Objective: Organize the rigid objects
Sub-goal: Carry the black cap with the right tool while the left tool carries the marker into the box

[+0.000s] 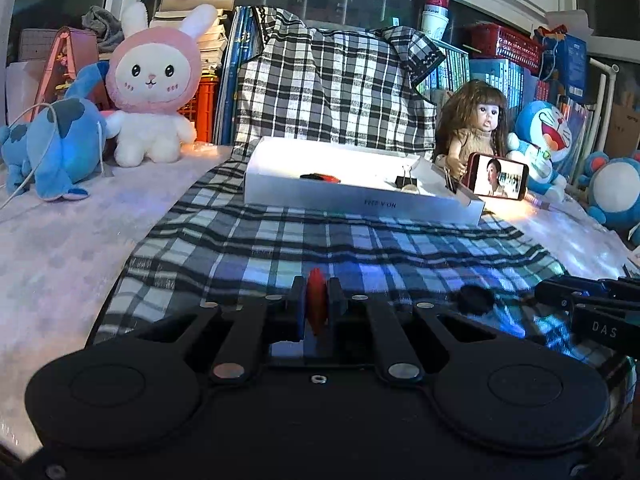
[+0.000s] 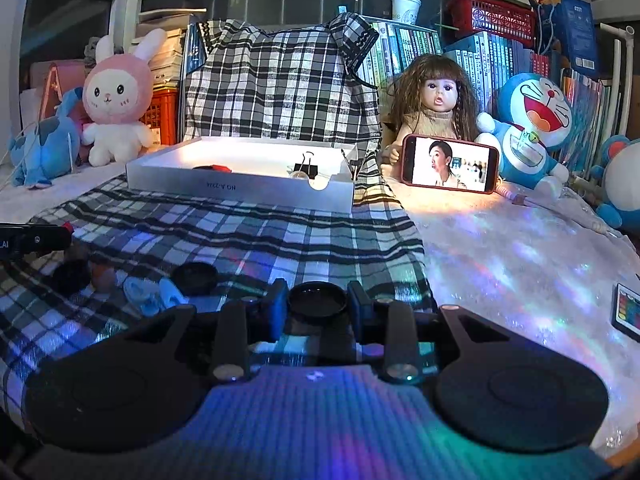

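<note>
My left gripper (image 1: 317, 292) is shut on a small red disc (image 1: 317, 300), held edge-on above the checked cloth (image 1: 280, 240). My right gripper (image 2: 318, 300) is shut on a round black cap (image 2: 318, 299). A white open box (image 1: 360, 196) stands farther back on the cloth; it holds a red and black piece (image 1: 320, 177) and a black binder clip (image 1: 406, 181). It also shows in the right wrist view (image 2: 240, 190). Another black cap (image 2: 195, 278), a dark cap (image 2: 72, 276) and pale blue pieces (image 2: 154, 294) lie loose on the cloth at the left.
A phone (image 2: 451, 163) playing video leans on a doll (image 2: 438, 100). Plush toys stand around: a pink rabbit (image 1: 154, 80), a blue animal (image 1: 52, 148), a Doraemon (image 2: 532, 120). A small colourful remote (image 2: 628, 312) lies at the right. Books and baskets line the back.
</note>
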A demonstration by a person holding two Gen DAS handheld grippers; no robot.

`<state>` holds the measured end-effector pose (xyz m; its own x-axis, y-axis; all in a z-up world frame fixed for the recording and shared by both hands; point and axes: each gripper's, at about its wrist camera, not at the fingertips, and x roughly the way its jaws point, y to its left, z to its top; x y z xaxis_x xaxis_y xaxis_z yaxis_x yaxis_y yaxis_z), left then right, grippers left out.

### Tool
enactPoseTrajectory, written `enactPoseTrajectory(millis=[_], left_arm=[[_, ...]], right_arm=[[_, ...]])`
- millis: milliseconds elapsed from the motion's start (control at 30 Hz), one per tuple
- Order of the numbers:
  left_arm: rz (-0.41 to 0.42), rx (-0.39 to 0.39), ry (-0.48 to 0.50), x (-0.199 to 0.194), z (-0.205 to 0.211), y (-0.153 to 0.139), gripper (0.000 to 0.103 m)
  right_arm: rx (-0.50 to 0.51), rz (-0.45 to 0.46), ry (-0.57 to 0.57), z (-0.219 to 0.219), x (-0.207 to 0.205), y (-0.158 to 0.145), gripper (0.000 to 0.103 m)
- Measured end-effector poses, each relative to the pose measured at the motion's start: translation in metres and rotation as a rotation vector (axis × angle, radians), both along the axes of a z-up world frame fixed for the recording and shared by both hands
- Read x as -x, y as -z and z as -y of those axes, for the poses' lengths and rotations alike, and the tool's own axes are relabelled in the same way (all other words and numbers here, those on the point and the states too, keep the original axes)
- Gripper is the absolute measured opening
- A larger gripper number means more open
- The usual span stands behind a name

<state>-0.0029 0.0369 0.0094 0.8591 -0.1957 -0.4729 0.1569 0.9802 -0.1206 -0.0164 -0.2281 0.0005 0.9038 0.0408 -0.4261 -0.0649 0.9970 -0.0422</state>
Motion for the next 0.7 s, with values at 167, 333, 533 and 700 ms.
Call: enactPoseTrajectory(millis=[167,333,533,700], left_arm=[[-0.002,0.003,0.019,-0.018,0.004,-0.010,0.010],[-0.038,0.062,0.042,-0.046,0.004,-0.022,0.010],[-0.057,0.104,0.032,-0.085,0.004,-0.037,0.010],[-0.060,0.114,0.027,-0.121,0.009,-0.045,0.010]], right_arm=[[-0.012,0.005,-0.014,-0.002,-0.014,-0.008,0.037],[-0.070,-0.018,-0.026,0.001,-0.039,-0.019,0.037],[-0.099,-0.019,-0.024,0.002,-0.073,-0.035,0.037],[-0.084,-0.022,-0.025,-0.003,-0.107,-0.048,0.037]])
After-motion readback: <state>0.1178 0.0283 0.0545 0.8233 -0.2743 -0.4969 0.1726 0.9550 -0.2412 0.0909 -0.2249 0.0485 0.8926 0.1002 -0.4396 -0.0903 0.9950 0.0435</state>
